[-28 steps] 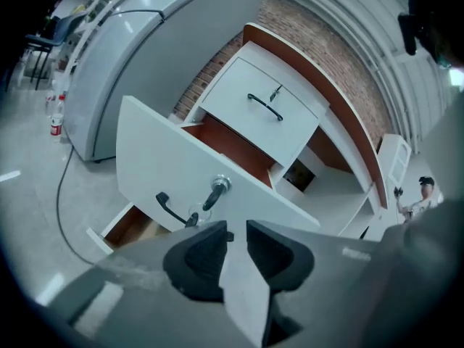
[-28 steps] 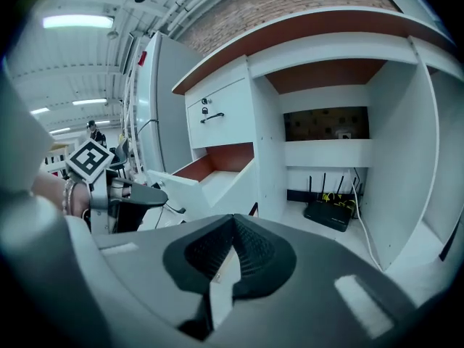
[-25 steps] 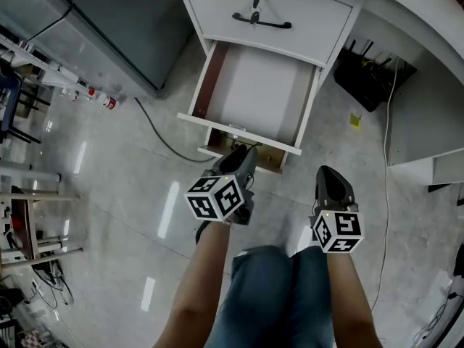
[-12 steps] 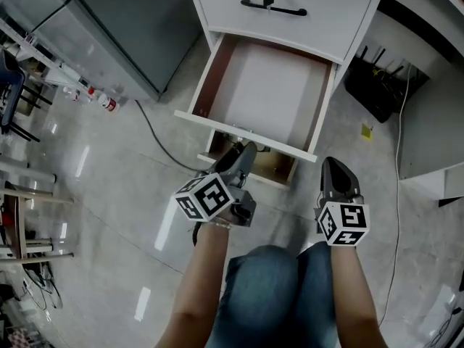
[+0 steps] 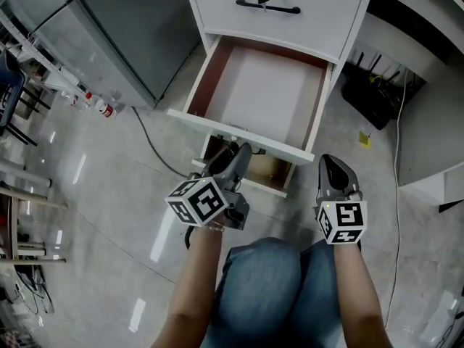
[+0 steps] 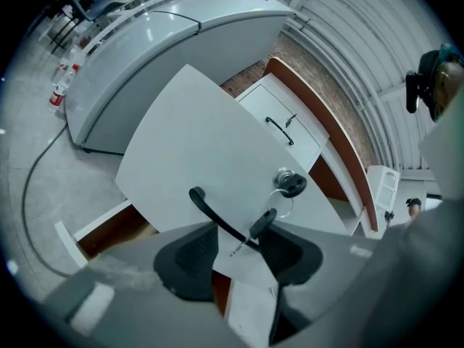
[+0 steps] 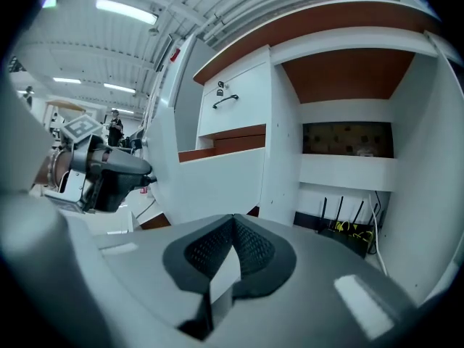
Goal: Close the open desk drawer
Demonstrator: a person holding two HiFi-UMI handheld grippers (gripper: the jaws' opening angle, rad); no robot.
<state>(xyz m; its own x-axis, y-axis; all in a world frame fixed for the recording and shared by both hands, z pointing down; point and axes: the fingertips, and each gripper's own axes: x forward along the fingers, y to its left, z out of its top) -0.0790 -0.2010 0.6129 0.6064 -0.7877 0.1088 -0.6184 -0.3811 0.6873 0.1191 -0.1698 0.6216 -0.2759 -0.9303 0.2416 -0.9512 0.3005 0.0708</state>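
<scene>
The white desk drawer (image 5: 239, 133) stands pulled out and empty, below a closed drawer with a black handle (image 5: 267, 6). My left gripper (image 5: 239, 152) is at the open drawer's front panel (image 6: 210, 143). Its jaws are open, with the panel's black handle (image 6: 214, 214) running between the pads (image 6: 190, 256) and no pad pressing on it. A key (image 6: 261, 225) hangs from the lock (image 6: 290, 183) next to the handle. My right gripper (image 5: 330, 165) is low, to the right of the drawer and apart from it, its pads (image 7: 250, 246) shut on nothing.
A grey cabinet (image 5: 109, 27) stands to the left, with a black cable (image 5: 148, 140) and bottles (image 5: 98, 106) on the floor beside it. A black router (image 5: 371, 85) sits under the desk at the right. The person's knees (image 5: 275, 288) are below the grippers.
Both grippers have sunk a little and their marker cubes have rolled. The left gripper remains at the drawer front, and the drawer is still pulled out.
</scene>
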